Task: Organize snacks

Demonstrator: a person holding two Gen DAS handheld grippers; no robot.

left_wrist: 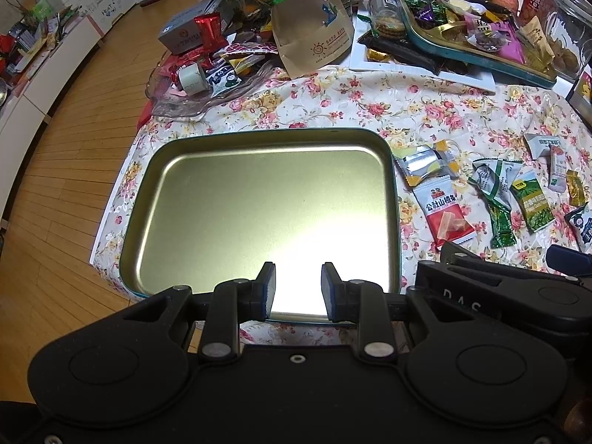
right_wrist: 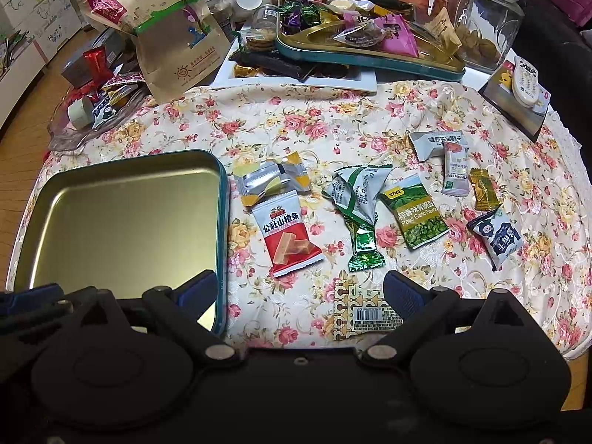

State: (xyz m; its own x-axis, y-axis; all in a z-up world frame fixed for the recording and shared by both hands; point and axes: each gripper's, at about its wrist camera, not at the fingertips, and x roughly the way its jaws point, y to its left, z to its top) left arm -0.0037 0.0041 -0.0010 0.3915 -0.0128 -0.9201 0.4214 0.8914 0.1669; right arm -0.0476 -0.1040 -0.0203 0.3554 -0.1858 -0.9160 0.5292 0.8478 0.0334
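Floral tablecloth [right_wrist: 333, 118]: empty tin tray [right_wrist: 222, 222] (teal-rimmed) beside scattered snack packets [right_wrist: 288, 236].

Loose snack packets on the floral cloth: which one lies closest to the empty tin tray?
The silver-and-yellow wrapped candy, just off the teal-rimmed metal tray's right rim. The red-and-white hawthorn strip packet lies a little further out; the green packets sit further right.

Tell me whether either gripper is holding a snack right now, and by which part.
Nothing is held. The left gripper stands open over the empty tin tray; the right gripper is open above the tablecloth, with no packet between its fingers.
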